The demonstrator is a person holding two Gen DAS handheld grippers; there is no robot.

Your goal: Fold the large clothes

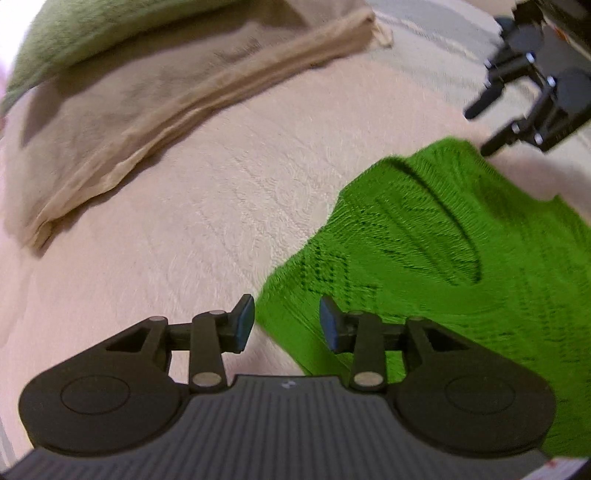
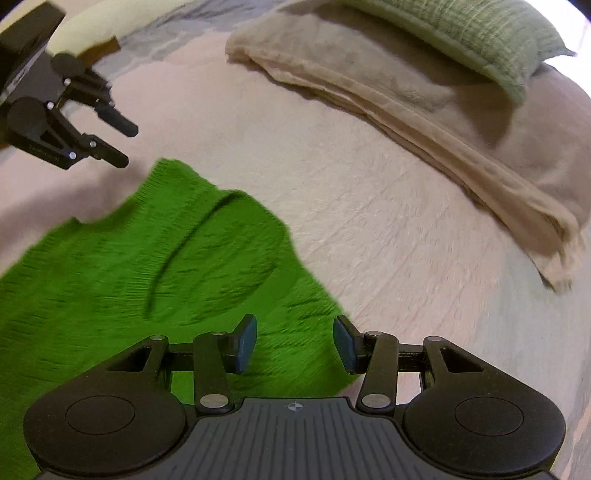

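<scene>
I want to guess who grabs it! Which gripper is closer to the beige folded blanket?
Hard to call; neither is near. The left gripper and right gripper both hang open over the green sweater's edges, across bare bedspread from the beige blanket.

Location: a home bedroom. The work surface is a bed with a pale pink textured bedspread (image 1: 221, 192). A folded beige blanket (image 2: 424, 110) and green knitted cushion (image 2: 491, 33) lie on it.

You have almost nothing to read here. The left gripper (image 2: 123, 146) carries a short line of embossed lettering on its lower finger arm in your right wrist view, too small and blurred to make out. Each gripper body bears only a small round mark, no letters or numbers.
</scene>
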